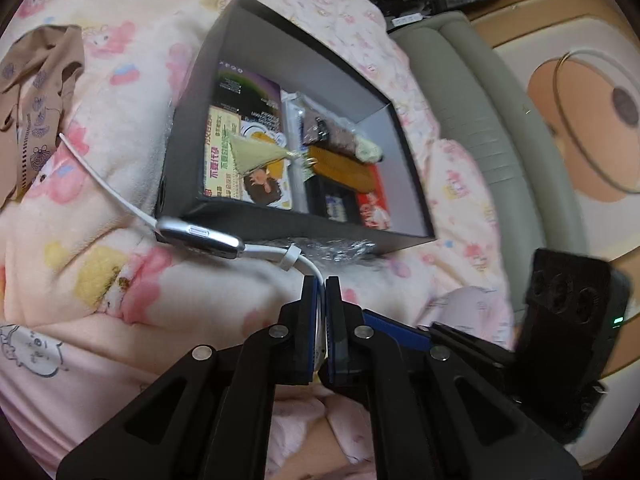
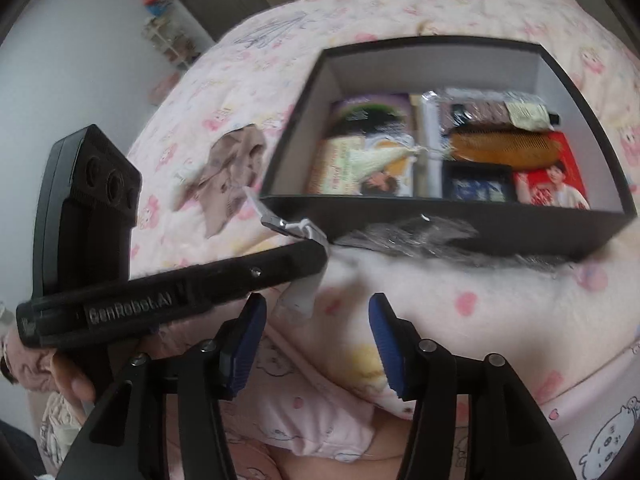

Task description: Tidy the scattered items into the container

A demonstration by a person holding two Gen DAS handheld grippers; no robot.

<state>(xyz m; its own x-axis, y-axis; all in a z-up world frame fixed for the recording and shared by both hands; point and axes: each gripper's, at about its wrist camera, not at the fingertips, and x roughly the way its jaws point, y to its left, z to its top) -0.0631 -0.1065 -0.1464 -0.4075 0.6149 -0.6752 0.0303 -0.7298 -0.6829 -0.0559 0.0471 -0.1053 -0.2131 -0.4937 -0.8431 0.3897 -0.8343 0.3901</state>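
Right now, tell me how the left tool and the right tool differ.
The left tool is shut, pinching a white cable; the right tool stands open with nothing between its pads. The left tool's cable leads to a silver gadget beside the black box; the right tool hangs over bare pink blanket. Both are black with blue pads.

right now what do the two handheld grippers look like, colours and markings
Both the left gripper and right gripper are black linkage frames with silver rivets and ribbed blue pads. The left's body reads "GenRobot.AI" in raised letters in the right wrist view.
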